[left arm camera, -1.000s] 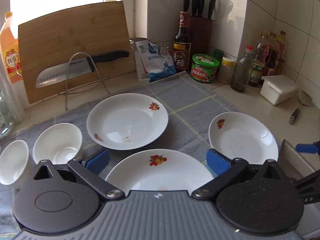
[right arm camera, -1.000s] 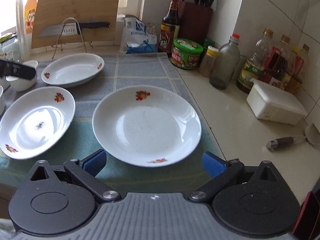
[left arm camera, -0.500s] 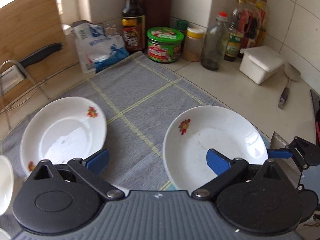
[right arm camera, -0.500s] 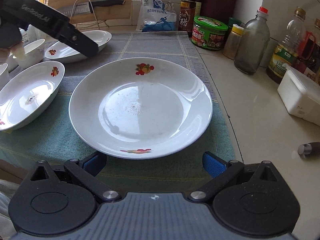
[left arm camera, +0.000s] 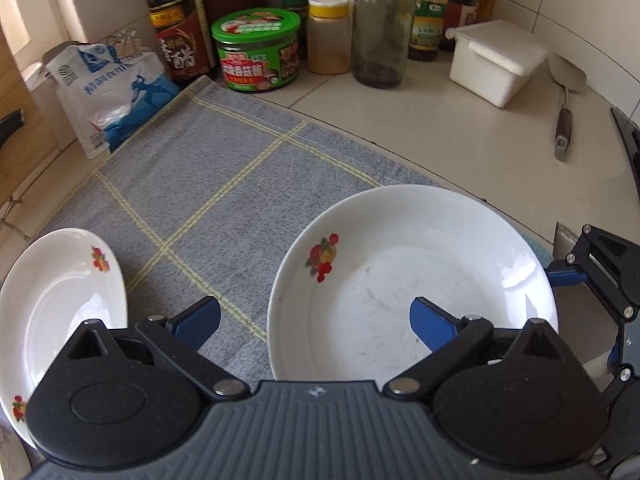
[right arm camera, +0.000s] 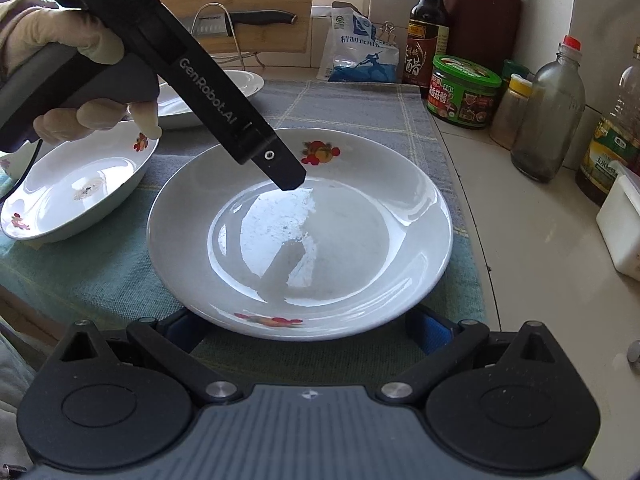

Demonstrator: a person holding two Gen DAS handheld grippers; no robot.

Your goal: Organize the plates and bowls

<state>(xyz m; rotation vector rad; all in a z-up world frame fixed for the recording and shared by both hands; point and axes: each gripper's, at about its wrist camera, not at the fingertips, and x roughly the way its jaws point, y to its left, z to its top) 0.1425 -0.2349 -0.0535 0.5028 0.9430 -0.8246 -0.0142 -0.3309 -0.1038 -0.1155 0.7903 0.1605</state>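
Observation:
A white plate with a fruit print lies on the right part of the grey checked cloth. My left gripper hangs over its left rim, jaws open and closing. One blue finger is over the cloth, the other above the plate's inside, and neither pad touches it. In the right wrist view the left gripper slants down over the plate, held by a gloved hand. My right gripper is open and low at the plate's near rim, which hides its fingertips. A second plate lies to the left, and a third plate behind.
Along the tiled wall stand a dark sauce bottle, a green tub, a glass bottle and a white lidded box. A spatula lies on the counter. A salt bag and a cutting board with a knife are at the back.
My left gripper swung right from the middle plates to the right-hand plate, dropped lower, and its jaws narrowed a little. My right gripper came down and closer to that plate's near rim.

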